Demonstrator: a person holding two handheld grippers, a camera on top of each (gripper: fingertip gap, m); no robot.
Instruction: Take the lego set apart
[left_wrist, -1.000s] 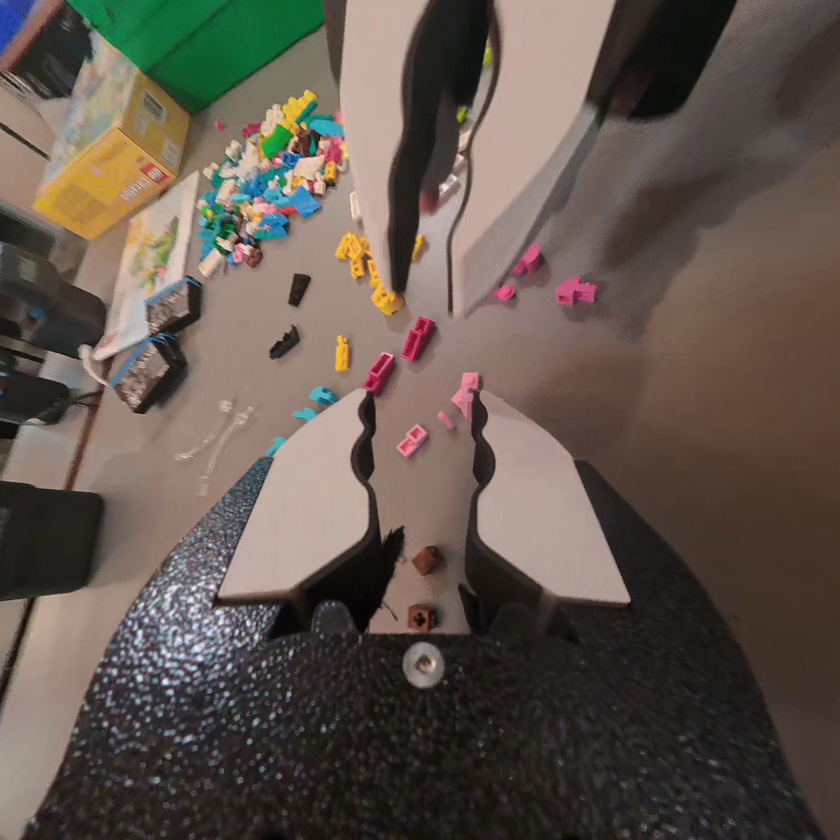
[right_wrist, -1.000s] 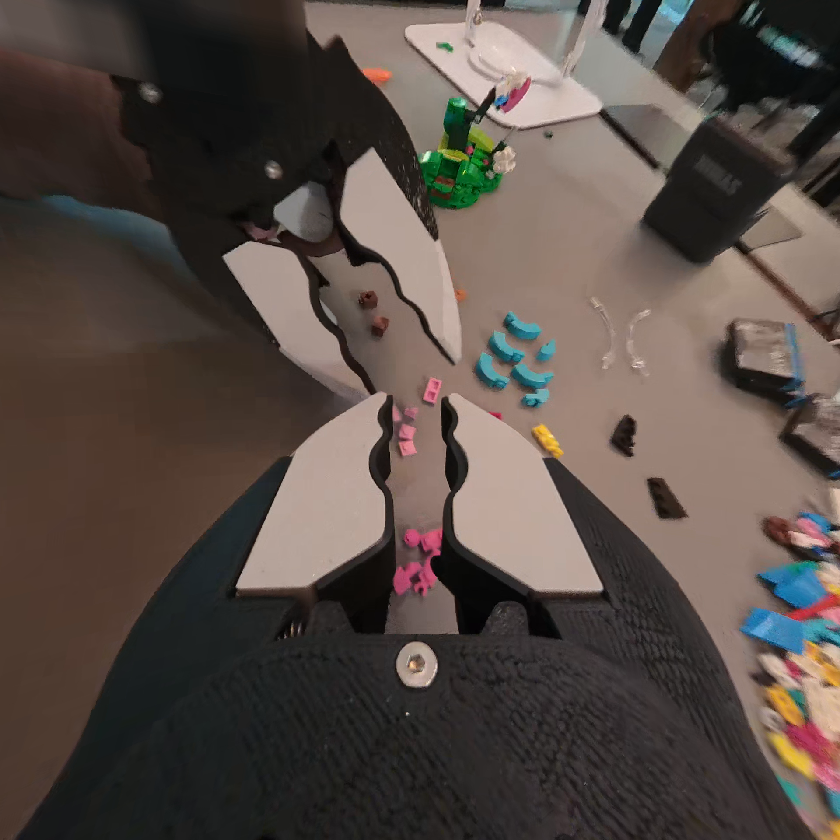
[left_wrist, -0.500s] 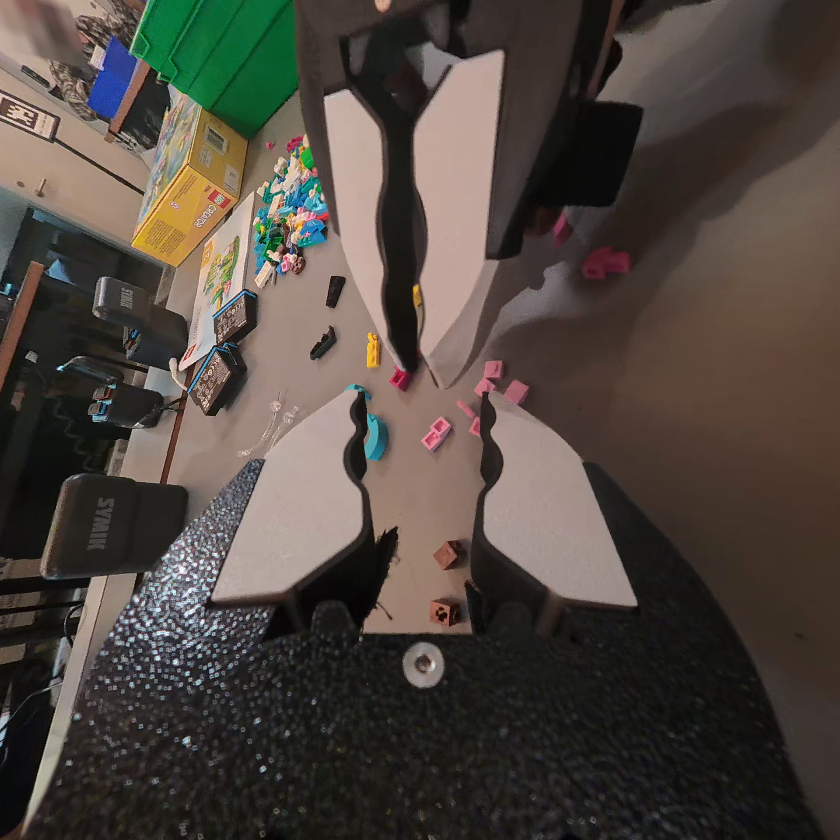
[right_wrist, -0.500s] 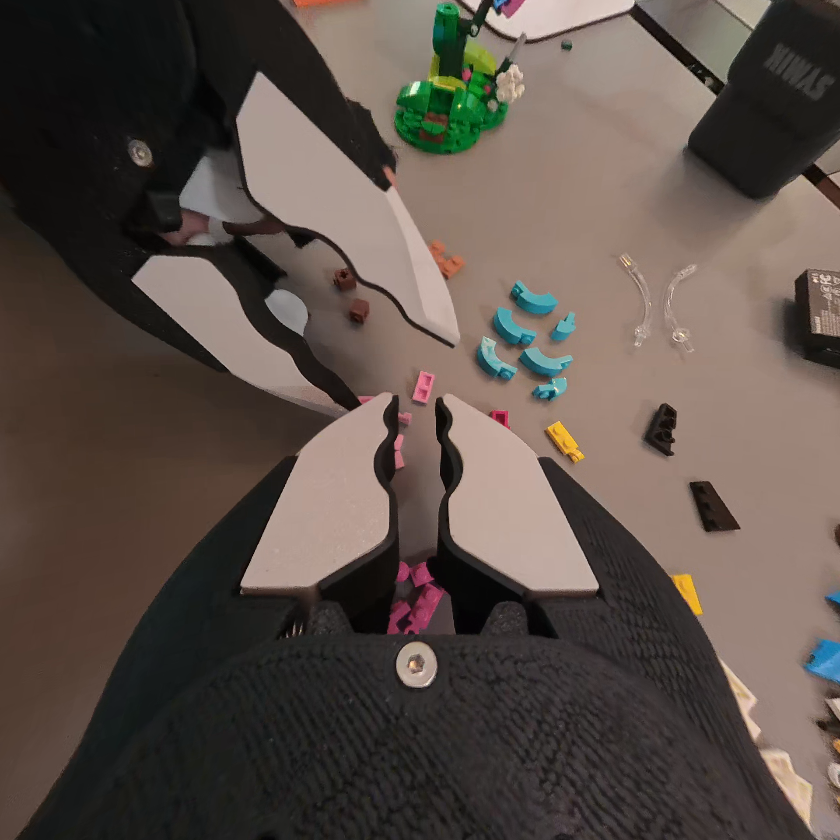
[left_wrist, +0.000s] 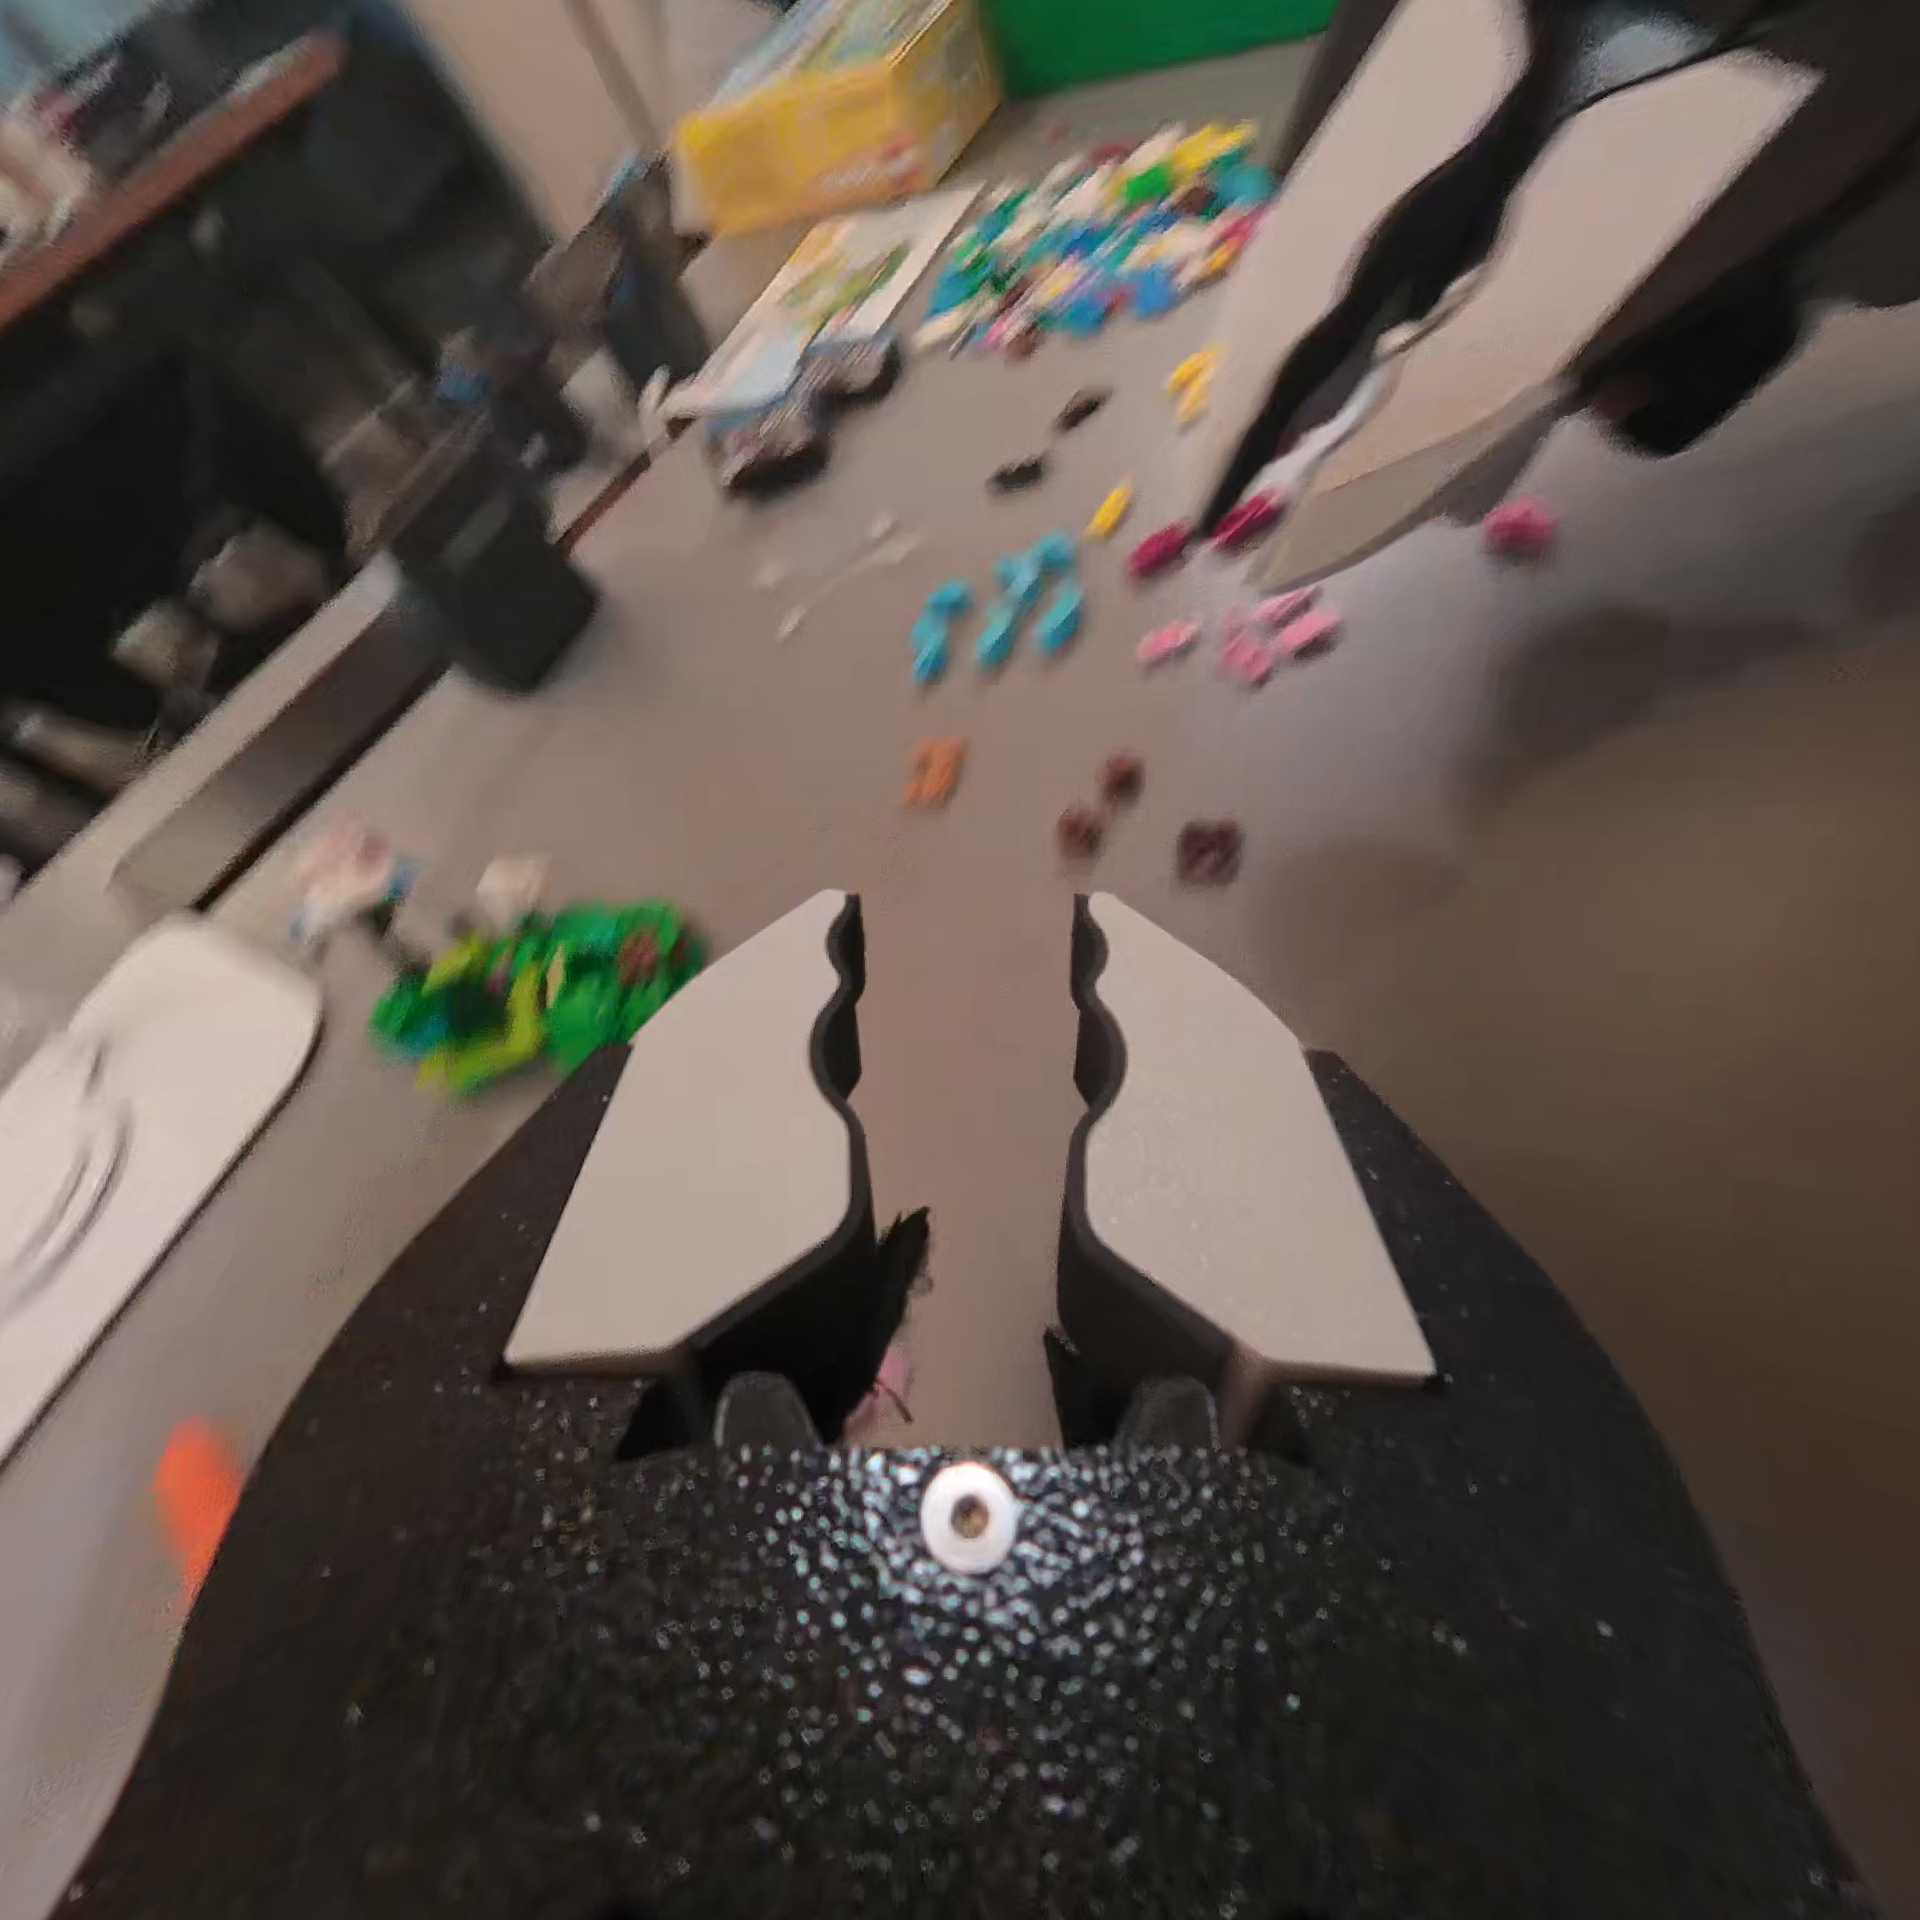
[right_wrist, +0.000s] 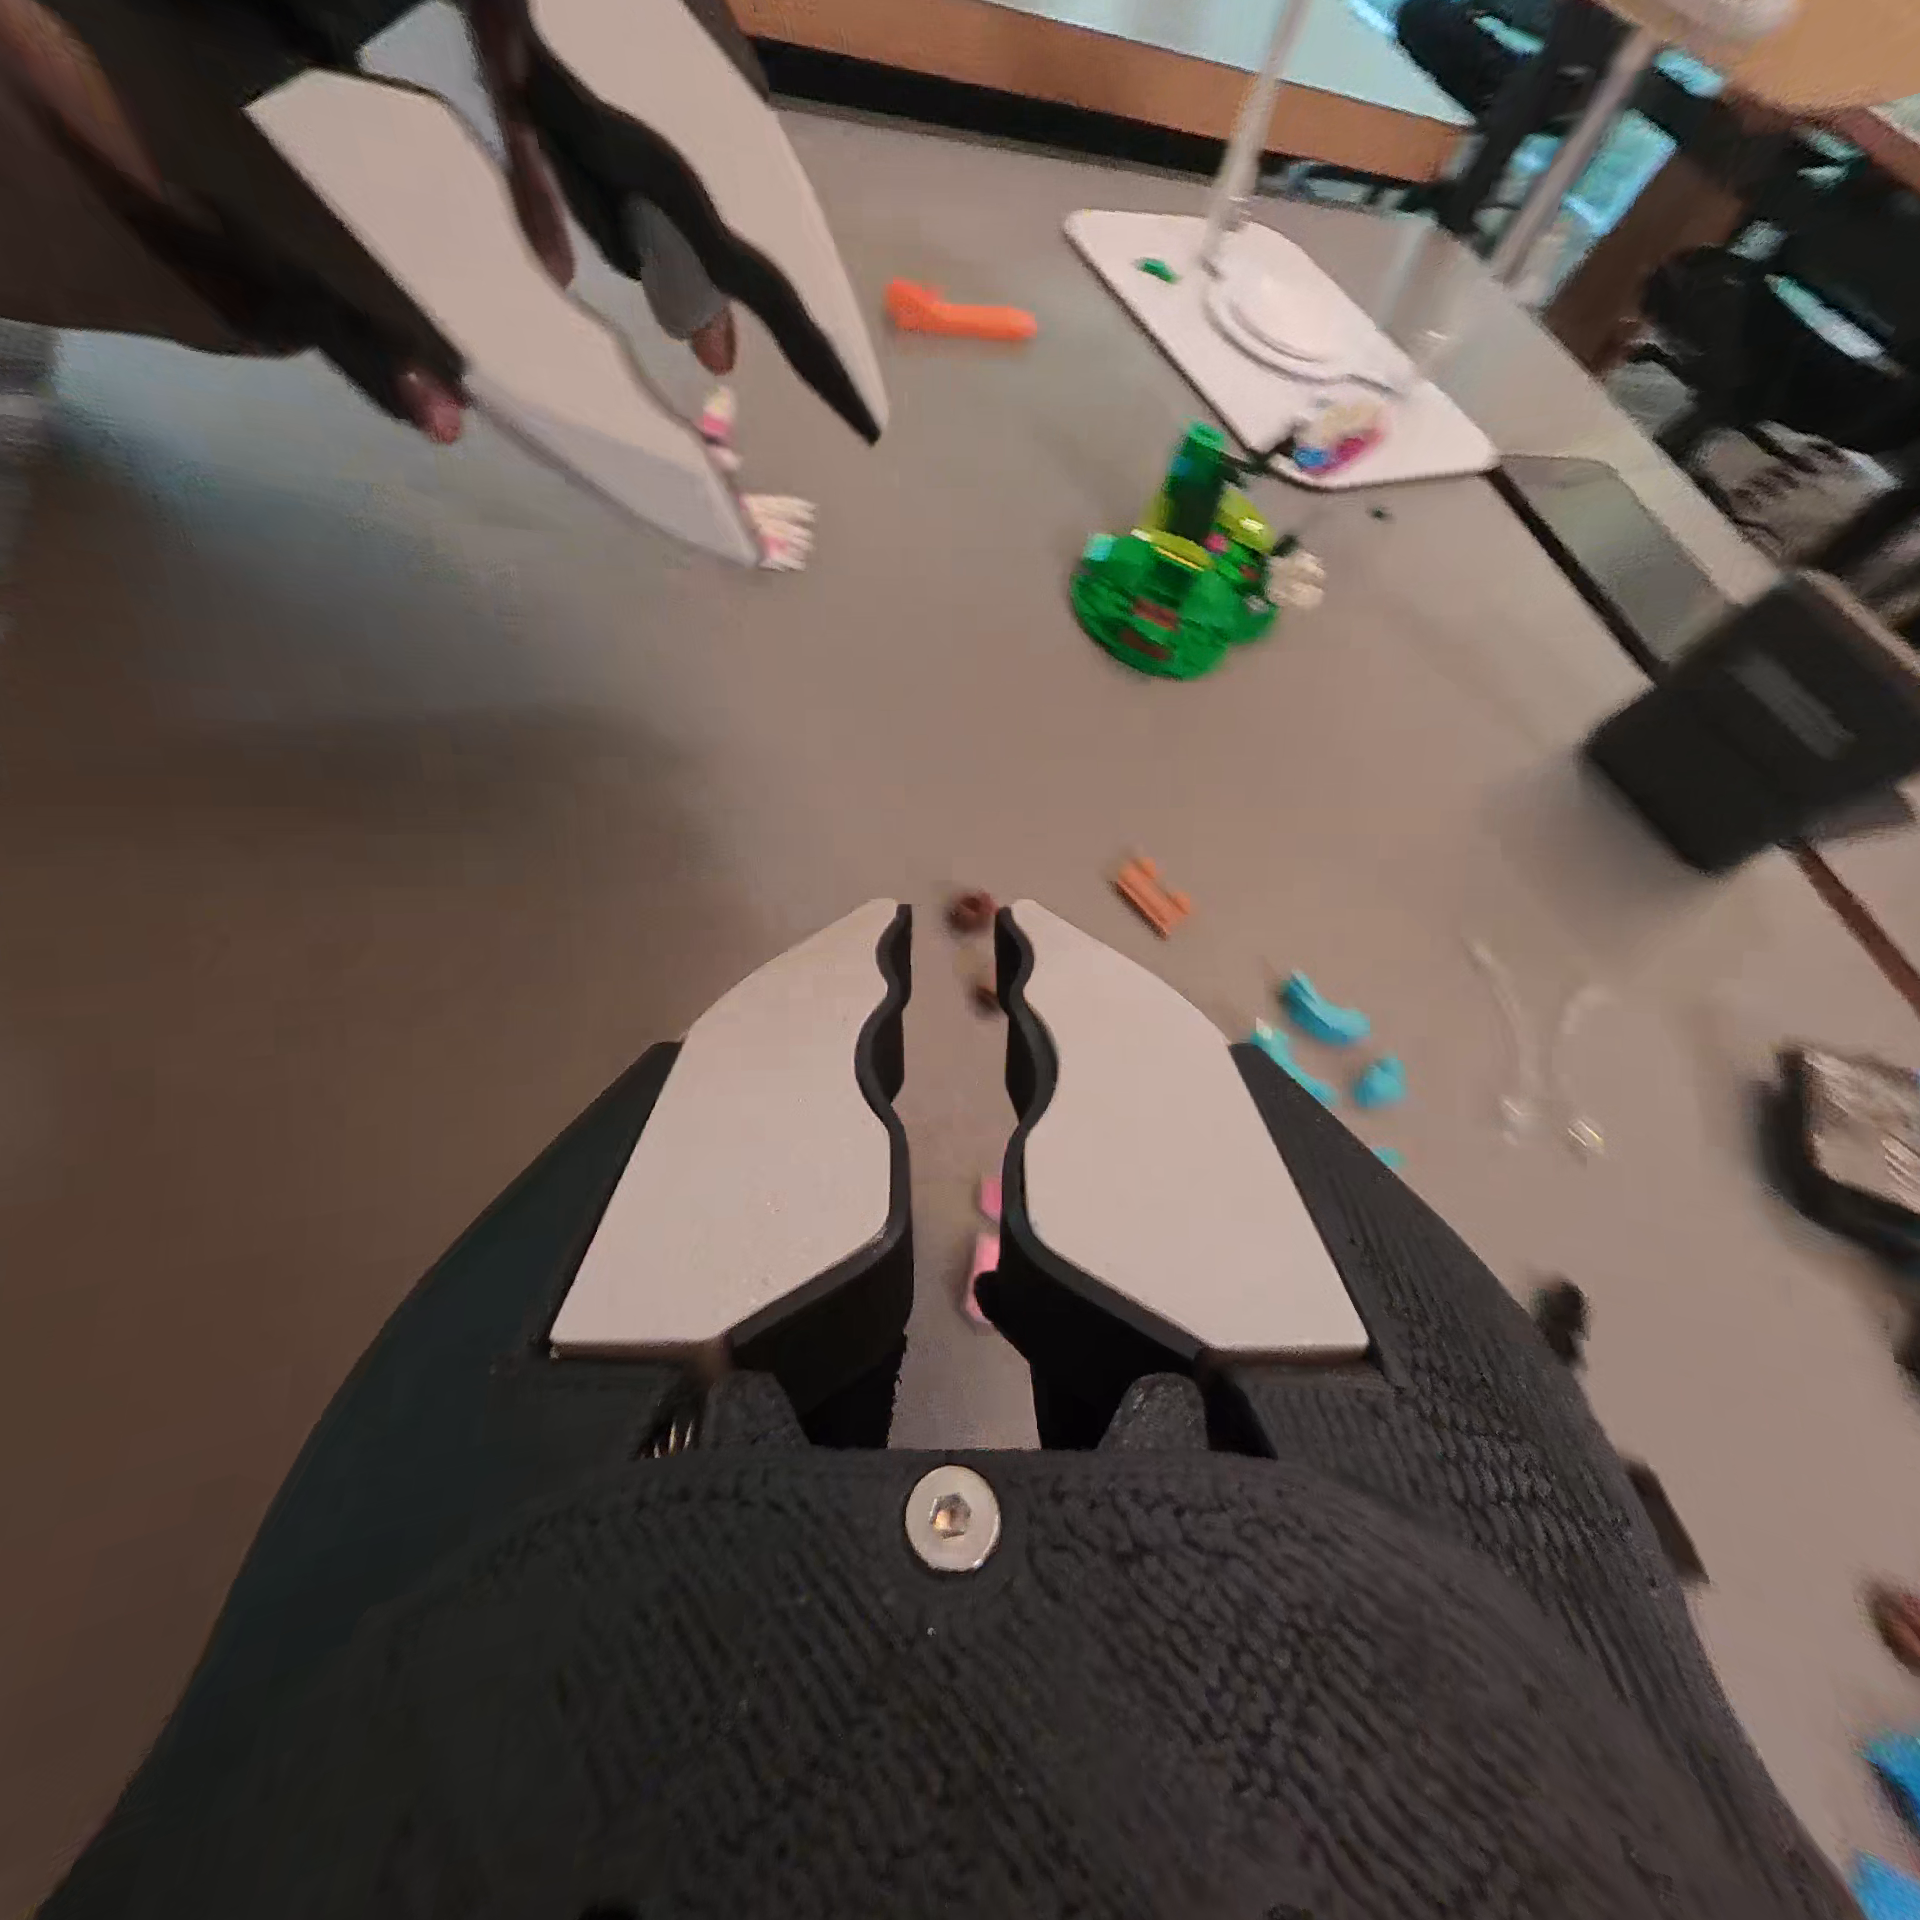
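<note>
The lego set (right_wrist: 1174, 592) is a small green build with a green post, standing on the grey table (right_wrist: 935, 727). It also shows blurred in the left wrist view (left_wrist: 530, 997), left of my left gripper (left_wrist: 968, 914), which is open and empty above the table. My right gripper (right_wrist: 951, 920) is open a narrow gap with nothing between the jaws, and hovers over small brown pieces (right_wrist: 971, 909). The set stands ahead of it, to the right. Each gripper shows in the other's view: the left (right_wrist: 816, 499) and the right (left_wrist: 1247, 530).
Loose pieces lie around: cyan curves (right_wrist: 1325, 1023), pink plates (left_wrist: 1247, 634), an orange piece (right_wrist: 1151, 894), clear arcs (right_wrist: 1507, 1039). An orange tool (right_wrist: 956, 312) and a white stand base (right_wrist: 1299, 343) lie beyond the set. A black box (right_wrist: 1766, 727) stands at the right, a brick pile (left_wrist: 1101, 249) and yellow box (left_wrist: 831, 125) farther off. Tip to tip, the grippers are about 10 cm apart. Between my left fingertips and the lego set (right_wrist: 1174, 592) there is roughly 15 cm. It is also in sight in the left wrist view (left_wrist: 597, 962).
Both grippers have drawn apart from their tip-to-tip position over the pink pieces. The left has swung toward the green set. The right has moved forward over the brown pieces. Both views are blurred by motion.
</note>
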